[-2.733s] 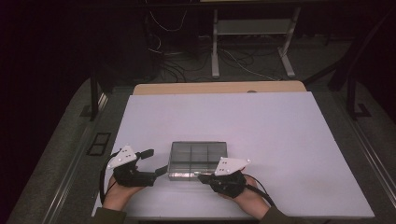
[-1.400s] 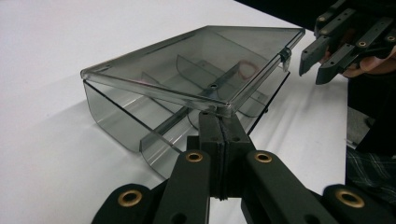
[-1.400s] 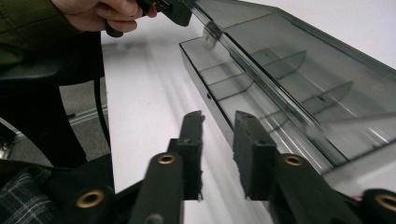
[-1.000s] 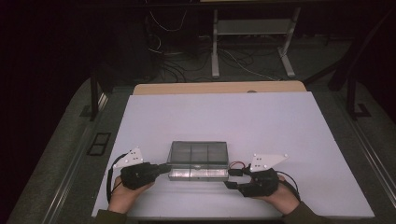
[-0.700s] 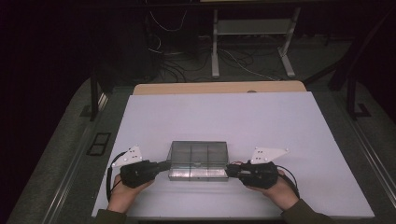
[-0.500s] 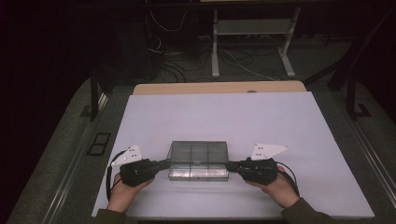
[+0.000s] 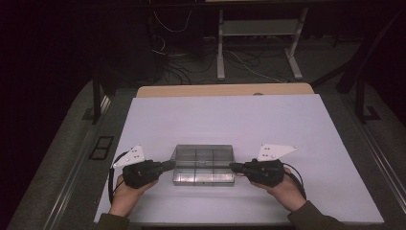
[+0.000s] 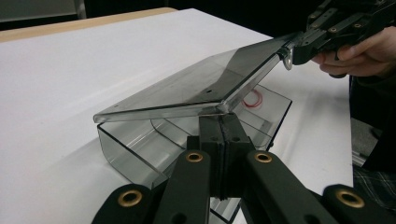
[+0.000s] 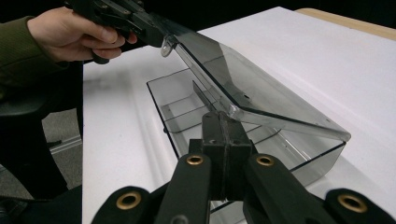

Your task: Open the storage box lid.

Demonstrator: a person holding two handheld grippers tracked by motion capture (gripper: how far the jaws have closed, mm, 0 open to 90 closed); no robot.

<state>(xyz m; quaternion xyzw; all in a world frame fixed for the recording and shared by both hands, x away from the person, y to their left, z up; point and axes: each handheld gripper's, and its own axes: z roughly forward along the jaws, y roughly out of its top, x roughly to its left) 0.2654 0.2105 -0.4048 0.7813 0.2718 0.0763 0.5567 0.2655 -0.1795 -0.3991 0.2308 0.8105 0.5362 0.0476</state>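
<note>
- The clear plastic box (image 7: pixel 204 165) sits on the white table (image 7: pixel 239 120) near my edge, between my two hands, with its long sides running left to right.
- My left gripper (image 8: pixel 223 122) is clamped shut on the near corner of the lid (image 8: pixel 196 88); its jaws are pressed together on the thin plastic edge.
- My right gripper (image 9: pixel 226 122) has just finished closing, and it now pinches the opposite near corner of the same lid.
- The lid is tilted up at the front and appears hinged along the far side, so the divided tray (image 9: pixel 187 109) below is open to view.
- I judge the box light and stiff: thin, hard, see-through walls that will not bend much but could crack under a hard squeeze or twist.
- The plastic looks smooth and glossy, so I expect the lid to slip if my grip is shallow.
- A small red ring (image 8: pixel 252 99) lies in one compartment; tipping the tray could spill it.
- The two front corners are the sensible hold, lifted evenly to spare the hinge.
</note>
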